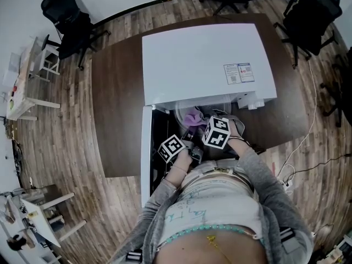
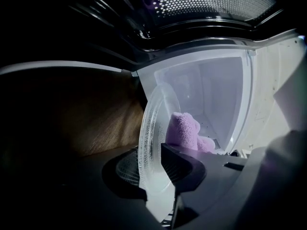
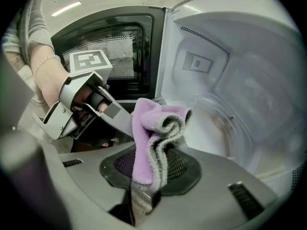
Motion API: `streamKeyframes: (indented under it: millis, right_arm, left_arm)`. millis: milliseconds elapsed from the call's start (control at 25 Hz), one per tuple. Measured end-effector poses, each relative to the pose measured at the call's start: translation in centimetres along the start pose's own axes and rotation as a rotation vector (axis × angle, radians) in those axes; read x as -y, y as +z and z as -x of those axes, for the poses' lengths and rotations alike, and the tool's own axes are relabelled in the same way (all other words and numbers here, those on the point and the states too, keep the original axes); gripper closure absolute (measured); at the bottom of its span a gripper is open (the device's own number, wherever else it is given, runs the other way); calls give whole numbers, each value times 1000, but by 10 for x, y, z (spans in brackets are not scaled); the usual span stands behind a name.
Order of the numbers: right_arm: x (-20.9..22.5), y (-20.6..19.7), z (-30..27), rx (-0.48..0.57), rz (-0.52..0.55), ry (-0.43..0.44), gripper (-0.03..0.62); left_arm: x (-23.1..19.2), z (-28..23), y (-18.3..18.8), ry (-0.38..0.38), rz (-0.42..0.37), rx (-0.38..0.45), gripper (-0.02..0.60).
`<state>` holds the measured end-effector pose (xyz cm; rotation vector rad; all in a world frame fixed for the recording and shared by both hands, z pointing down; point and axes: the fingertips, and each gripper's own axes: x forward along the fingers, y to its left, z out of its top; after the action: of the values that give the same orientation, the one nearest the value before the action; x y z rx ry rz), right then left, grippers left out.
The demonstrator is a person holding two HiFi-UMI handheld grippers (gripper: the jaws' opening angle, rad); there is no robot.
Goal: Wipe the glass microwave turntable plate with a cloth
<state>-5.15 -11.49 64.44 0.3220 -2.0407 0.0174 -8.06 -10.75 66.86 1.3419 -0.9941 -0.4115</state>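
Glass round turntable plate [image 2: 149, 128] stands on edge, clamped in my left jaws; right jaws pinch the folded purple cloth [image 3: 144, 133]. Best now: steady plate, flat, firm strokes.

Your head view looks steeply down from above onto the microwave [image 1: 209, 65] on the surface [image 1: 118, 103]. The left gripper view faces the open cavity at close range, through the glass plate [image 2: 151, 128]. The right gripper view faces the same cavity; both show the cloth [image 3: 148, 128].
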Motion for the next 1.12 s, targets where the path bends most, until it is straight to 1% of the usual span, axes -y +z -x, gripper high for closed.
streamKeyframes:
  millis: [520, 760, 1120]
  right_arm:
    - [15, 44, -17, 38, 48, -22, 480]
    - [26, 55, -21, 60, 38, -29, 479]
    - [46, 66, -24, 83, 36, -89, 479]
  left_arm:
    - [2, 1, -1, 1, -11, -1, 485]
    - [2, 0, 0, 2, -21, 2, 485]
    - [4, 2, 1, -4, -23, 5, 486]
